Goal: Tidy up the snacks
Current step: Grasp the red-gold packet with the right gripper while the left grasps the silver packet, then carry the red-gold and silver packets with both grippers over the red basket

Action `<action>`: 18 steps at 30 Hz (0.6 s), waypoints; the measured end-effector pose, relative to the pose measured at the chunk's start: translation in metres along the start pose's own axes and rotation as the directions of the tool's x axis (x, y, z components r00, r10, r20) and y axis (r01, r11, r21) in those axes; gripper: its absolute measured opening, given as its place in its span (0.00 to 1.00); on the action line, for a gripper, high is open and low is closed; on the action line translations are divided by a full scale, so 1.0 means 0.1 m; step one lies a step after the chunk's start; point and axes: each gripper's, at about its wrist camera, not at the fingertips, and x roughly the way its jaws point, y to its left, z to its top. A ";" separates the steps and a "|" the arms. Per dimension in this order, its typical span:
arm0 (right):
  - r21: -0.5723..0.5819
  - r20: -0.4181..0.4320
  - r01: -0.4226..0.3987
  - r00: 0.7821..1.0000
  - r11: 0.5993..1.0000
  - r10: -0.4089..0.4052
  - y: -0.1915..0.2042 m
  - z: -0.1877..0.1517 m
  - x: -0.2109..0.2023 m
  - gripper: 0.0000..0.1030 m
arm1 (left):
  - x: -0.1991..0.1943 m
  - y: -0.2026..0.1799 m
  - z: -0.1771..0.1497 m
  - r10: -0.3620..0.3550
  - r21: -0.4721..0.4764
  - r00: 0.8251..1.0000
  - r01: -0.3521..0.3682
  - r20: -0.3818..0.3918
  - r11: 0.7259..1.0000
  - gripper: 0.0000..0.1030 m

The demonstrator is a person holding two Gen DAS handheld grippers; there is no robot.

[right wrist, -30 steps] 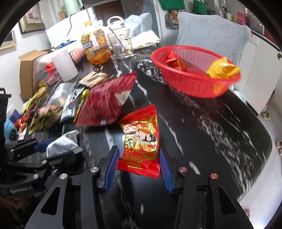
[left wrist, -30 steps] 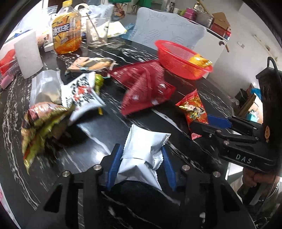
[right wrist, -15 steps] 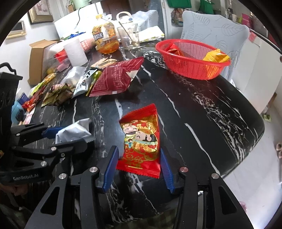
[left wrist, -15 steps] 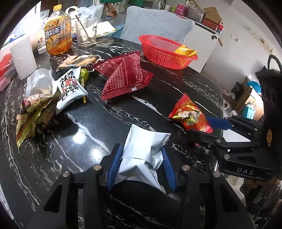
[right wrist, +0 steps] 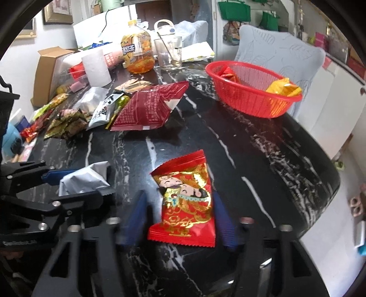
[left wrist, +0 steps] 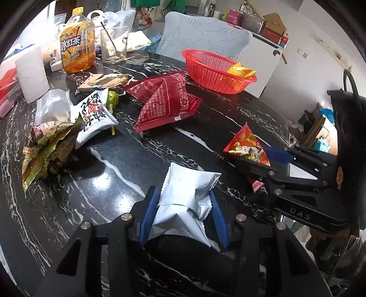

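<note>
Above the black worktop (left wrist: 128, 160), my left tool (left wrist: 183, 212) is clamped on a silver packet (left wrist: 185, 201), my right tool (right wrist: 180, 219) on a red packet (right wrist: 185, 201): both lifted clear, presumably for the red basket (right wrist: 247, 100), which holds 2 snacks.

A lived-in home dining area: a round black marble-patterned table (right wrist: 263, 146) is strewn with snack packets, a bottle of iced tea (left wrist: 76, 41) and a drinking glass (left wrist: 113, 44) standing near its far edge. A pale cushioned chair (right wrist: 280, 57) is drawn up behind a red plastic basket (right wrist: 247, 100). Green shopping bags (right wrist: 233, 10) hang on the wall, a framed picture (right wrist: 58, 12) hangs at left, and cardboard boxes (right wrist: 48, 73) crowd the table's left edge.
</note>
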 end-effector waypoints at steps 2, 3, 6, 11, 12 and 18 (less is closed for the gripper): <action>0.005 0.008 -0.006 1.000 1.000 0.006 -0.01 0.00 0.00 0.38 | 0.00 0.02 0.01 0.009 -0.012 1.000 -0.009 0.002 1.000 0.41; 0.013 0.012 -0.017 1.000 1.000 0.017 -0.02 -0.01 -0.01 0.38 | 0.00 0.03 0.01 0.010 -0.013 1.000 -0.010 0.003 1.000 0.41; 0.038 0.019 -0.049 0.999 0.998 0.048 -0.05 -0.02 -0.03 0.36 | -0.01 0.04 0.02 0.011 -0.014 1.000 -0.011 -0.003 1.000 0.41; 0.034 0.011 -0.091 0.996 0.995 0.090 0.01 -0.04 -0.05 0.36 | -0.05 0.05 0.05 0.018 -0.017 1.000 -0.018 0.010 1.000 0.41; 0.040 0.009 -0.104 0.995 0.994 0.104 0.01 -0.04 -0.06 0.36 | -0.06 0.05 0.06 0.016 -0.018 1.000 -0.016 0.012 1.000 0.41; 0.076 0.008 -0.163 0.987 0.984 0.163 0.02 -0.02 -0.07 0.36 | -0.09 0.03 0.11 0.013 -0.012 1.000 -0.013 0.012 1.000 0.41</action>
